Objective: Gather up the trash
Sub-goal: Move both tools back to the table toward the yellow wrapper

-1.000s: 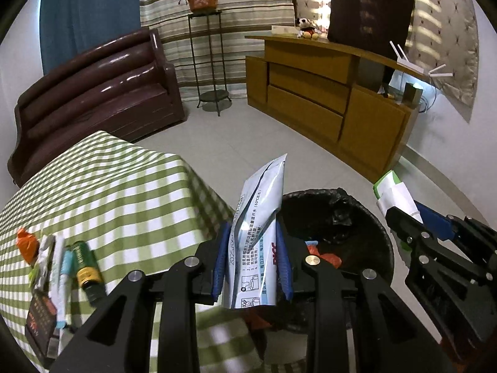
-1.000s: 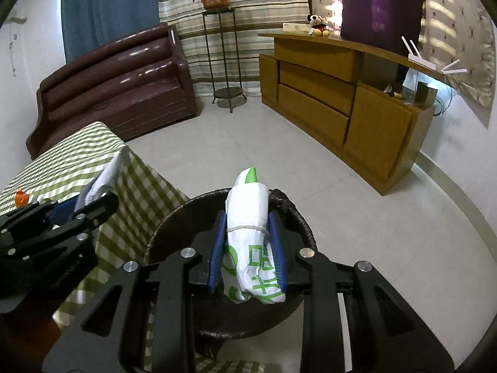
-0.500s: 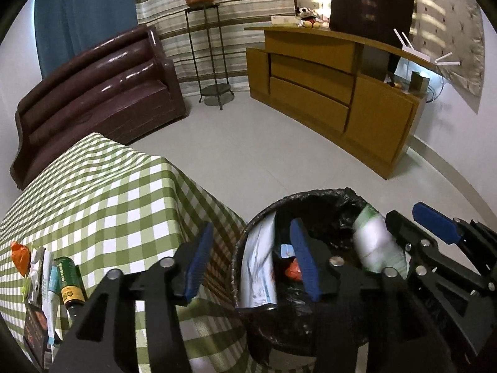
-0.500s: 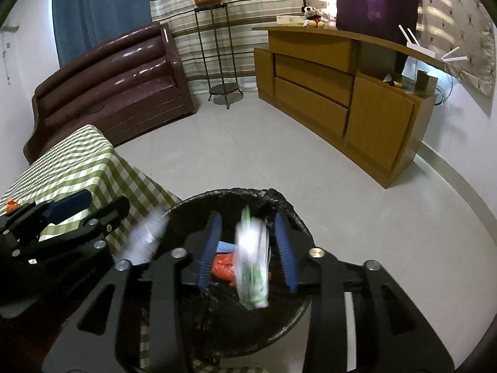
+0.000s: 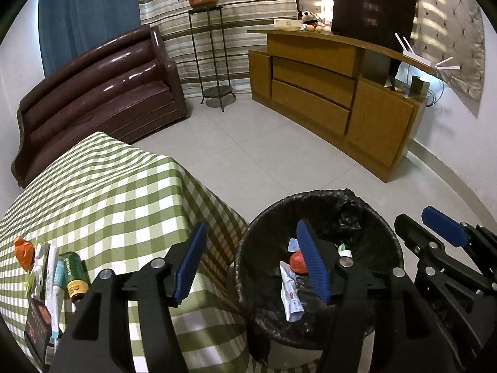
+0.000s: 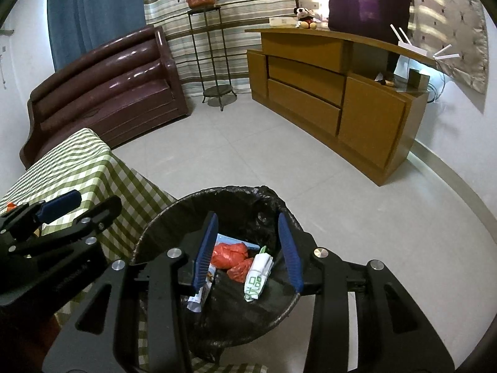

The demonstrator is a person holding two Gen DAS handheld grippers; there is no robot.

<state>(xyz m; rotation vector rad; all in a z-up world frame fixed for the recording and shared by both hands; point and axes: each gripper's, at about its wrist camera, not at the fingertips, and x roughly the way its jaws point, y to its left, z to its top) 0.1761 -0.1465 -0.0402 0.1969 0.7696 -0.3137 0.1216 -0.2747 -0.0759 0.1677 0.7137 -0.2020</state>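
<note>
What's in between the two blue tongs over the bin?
Nothing is held there. In the right wrist view, the open right tongs frame only trash lying in the bin: red wrappers and a green-white packet.

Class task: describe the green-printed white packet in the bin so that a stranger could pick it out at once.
Find the black-lined trash bin beside the green-checked table. Inside, right of two crumpled orange-red bags, lies the packet. It alone is white with green printing.

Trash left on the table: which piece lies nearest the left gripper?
The green can, lying on its side at the right edge of the pile, sits closest to the open left gripper; the orange wrapper lies farthest.
</note>
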